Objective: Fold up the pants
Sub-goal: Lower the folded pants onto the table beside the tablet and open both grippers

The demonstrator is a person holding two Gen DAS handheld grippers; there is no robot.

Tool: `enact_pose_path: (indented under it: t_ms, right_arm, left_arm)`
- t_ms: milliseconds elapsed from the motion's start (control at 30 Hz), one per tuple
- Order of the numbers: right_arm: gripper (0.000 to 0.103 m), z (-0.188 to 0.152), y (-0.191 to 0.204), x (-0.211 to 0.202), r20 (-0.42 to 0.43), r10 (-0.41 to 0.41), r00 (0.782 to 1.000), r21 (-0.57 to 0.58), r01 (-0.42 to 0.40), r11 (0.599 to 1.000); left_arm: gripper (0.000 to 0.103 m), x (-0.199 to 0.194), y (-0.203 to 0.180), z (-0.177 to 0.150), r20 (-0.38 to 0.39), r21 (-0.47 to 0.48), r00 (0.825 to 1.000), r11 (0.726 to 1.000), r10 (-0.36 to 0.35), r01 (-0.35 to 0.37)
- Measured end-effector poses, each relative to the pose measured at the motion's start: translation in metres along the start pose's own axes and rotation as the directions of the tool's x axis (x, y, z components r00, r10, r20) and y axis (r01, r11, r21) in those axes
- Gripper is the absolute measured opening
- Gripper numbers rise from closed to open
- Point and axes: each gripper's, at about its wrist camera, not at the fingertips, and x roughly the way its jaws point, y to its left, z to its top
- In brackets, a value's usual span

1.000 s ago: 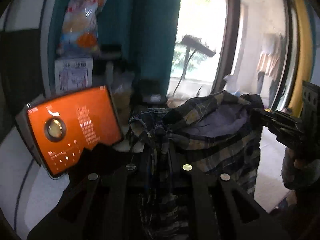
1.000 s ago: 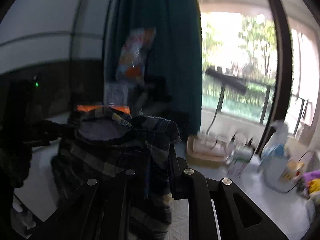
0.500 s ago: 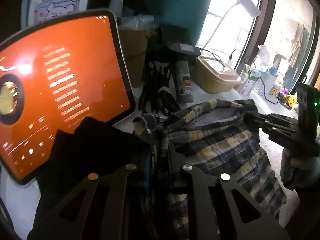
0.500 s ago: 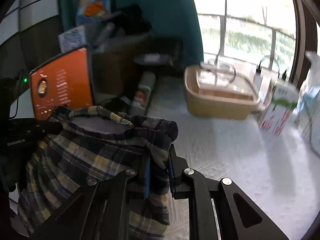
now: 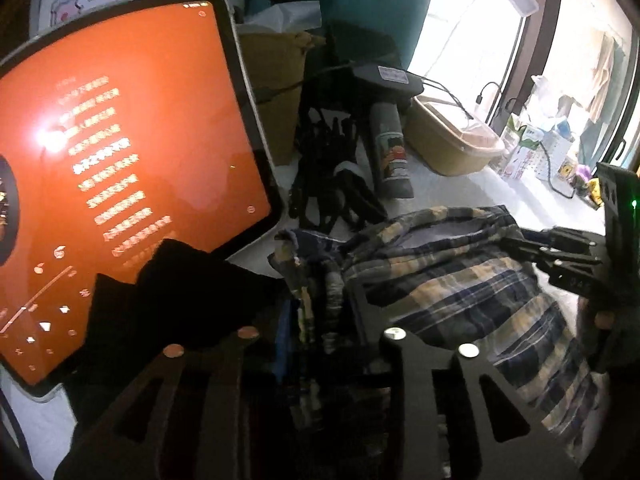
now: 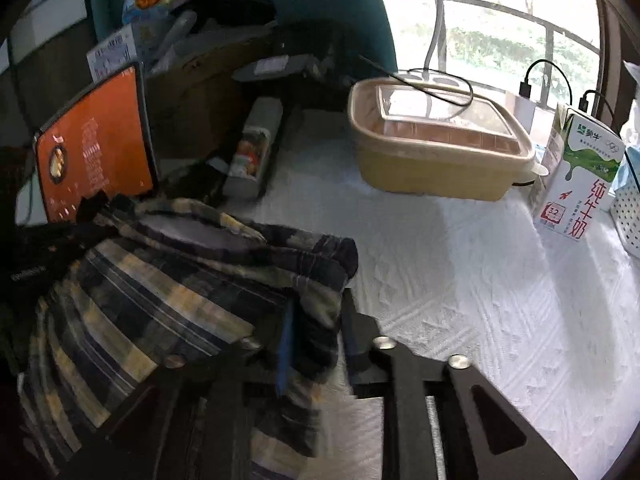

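The plaid navy-and-tan pants (image 5: 452,280) lie bunched on the white textured tabletop (image 6: 460,280), waistband spread between the two grippers. My left gripper (image 5: 318,304) has its jaws opening, and a gathered end of the waistband (image 5: 308,276) sits loosely in the gap. My right gripper (image 6: 316,320) is also opening, with the other waistband end (image 6: 324,264) between its blue pad and the black finger. In the left wrist view the right gripper (image 5: 556,252) shows at the far end of the waistband, held by a hand. The pant legs trail off under the grippers, out of view.
A tablet with an orange screen (image 5: 120,184) leans just left of the pants, a black cloth (image 5: 180,296) at its foot. Behind lie black gloves (image 5: 332,176), a grey can (image 6: 256,144), a tan lidded container (image 6: 432,152), a milk carton (image 6: 580,176) and cables.
Both grippers came down from mid-air, bringing the held waistband to the tabletop. The gap between each pair of fingers has widened around the cloth.
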Motion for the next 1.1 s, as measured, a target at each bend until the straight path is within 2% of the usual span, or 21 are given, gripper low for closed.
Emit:
enact_pose_path:
  t_ms: [33, 100, 167, 267, 300, 400, 500, 600, 800, 1100]
  right_arm:
    - [0.044, -0.001, -0.003, 0.000, 0.001, -0.013, 1.000, 0.008, 0.013, 1.000]
    - [0.053, -0.002, -0.010, -0.001, -0.003, -0.026, 1.000, 0.027, 0.026, 0.999]
    - [0.054, -0.004, -0.017, -0.006, -0.009, -0.022, 1.000, 0.040, 0.022, 0.999]
    - [0.054, -0.008, -0.023, -0.017, -0.004, -0.024, 1.000, 0.049, 0.024, 0.999]
    - [0.055, -0.010, -0.025, -0.021, 0.001, -0.029, 1.000, 0.050, 0.029, 0.998]
    - [0.057, -0.017, -0.030, -0.039, 0.019, -0.043, 0.999, 0.060, 0.042, 0.997]
    - [0.066, -0.026, -0.035, -0.060, 0.033, -0.046, 0.998, 0.071, 0.043, 0.997]
    - [0.067, -0.035, -0.036, -0.082, 0.060, -0.052, 0.997, 0.071, 0.048, 0.996]
    - [0.067, -0.058, -0.034, -0.122, 0.104, -0.083, 0.991, 0.064, 0.076, 0.995]
    - [0.067, -0.096, -0.044, -0.184, 0.168, -0.156, 0.973, 0.099, 0.141, 0.985]
  left_arm:
    - [0.036, -0.001, -0.001, 0.001, 0.004, 0.009, 1.000, 1.000, 0.014, -0.014]
    - [0.052, -0.012, -0.005, 0.001, 0.039, 0.046, 0.997, 0.996, 0.073, -0.075]
    - [0.058, -0.022, -0.007, 0.002, 0.087, 0.078, 0.992, 0.992, 0.090, -0.097]
    - [0.077, -0.041, -0.008, 0.003, 0.141, 0.096, 0.983, 0.986, 0.120, -0.134]
    - [0.080, -0.045, -0.008, 0.003, 0.155, 0.091, 0.980, 0.986, 0.121, -0.137]
    - [0.080, -0.061, -0.011, -0.001, 0.204, 0.062, 0.973, 0.990, 0.108, -0.123]
    - [0.082, -0.079, -0.022, -0.008, 0.272, 0.055, 0.959, 0.994, 0.076, -0.095]
    - [0.083, -0.094, -0.042, -0.016, 0.313, 0.064, 0.948, 0.995, 0.052, -0.075]
    - [0.083, -0.112, -0.085, -0.034, 0.373, 0.060, 0.928, 0.998, -0.011, -0.013]
    - [0.083, -0.124, -0.140, -0.063, 0.406, 0.046, 0.911, 0.997, -0.074, 0.061]
